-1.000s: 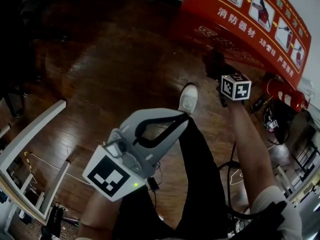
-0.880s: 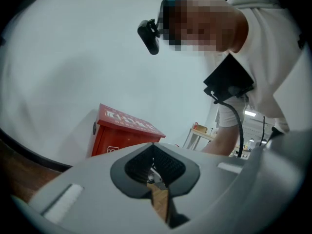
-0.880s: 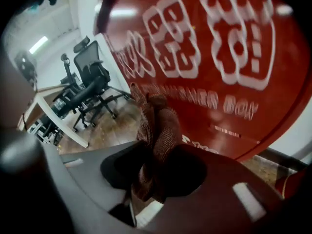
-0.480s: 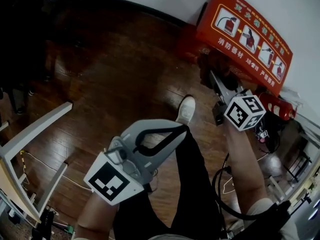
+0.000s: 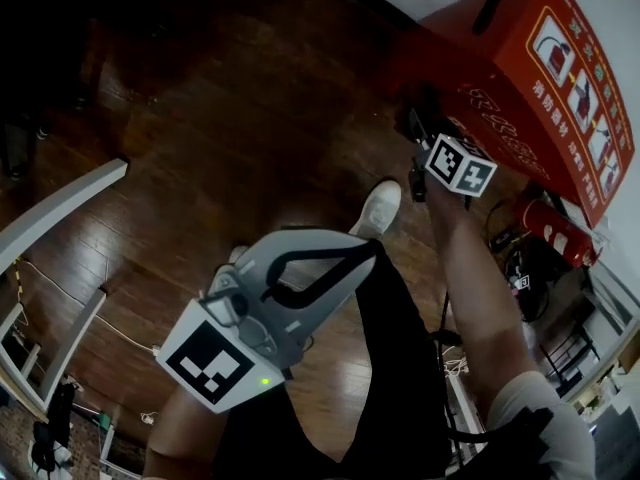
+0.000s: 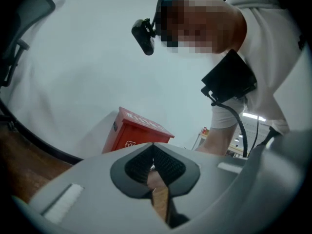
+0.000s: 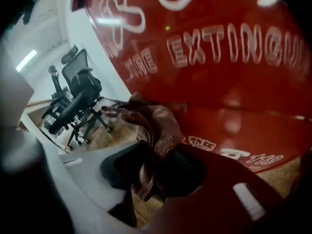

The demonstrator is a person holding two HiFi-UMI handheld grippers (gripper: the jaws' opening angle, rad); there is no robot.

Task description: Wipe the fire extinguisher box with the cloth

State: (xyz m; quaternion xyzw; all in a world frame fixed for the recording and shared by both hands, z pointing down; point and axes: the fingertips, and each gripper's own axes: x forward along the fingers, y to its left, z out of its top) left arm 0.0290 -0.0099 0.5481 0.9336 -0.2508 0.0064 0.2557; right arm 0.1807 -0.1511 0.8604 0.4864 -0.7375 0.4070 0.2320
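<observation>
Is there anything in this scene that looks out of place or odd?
One thing: a red fire extinguisher seems to lie on the floor beside the fire extinguisher box, not inside it. The cloth clamped in the right tool looks normal.

Grey left claw (image 5: pixel 368 250); black trousers (image 5: pixel 400 368); white shoe (image 5: pixel 380 206).
</observation>
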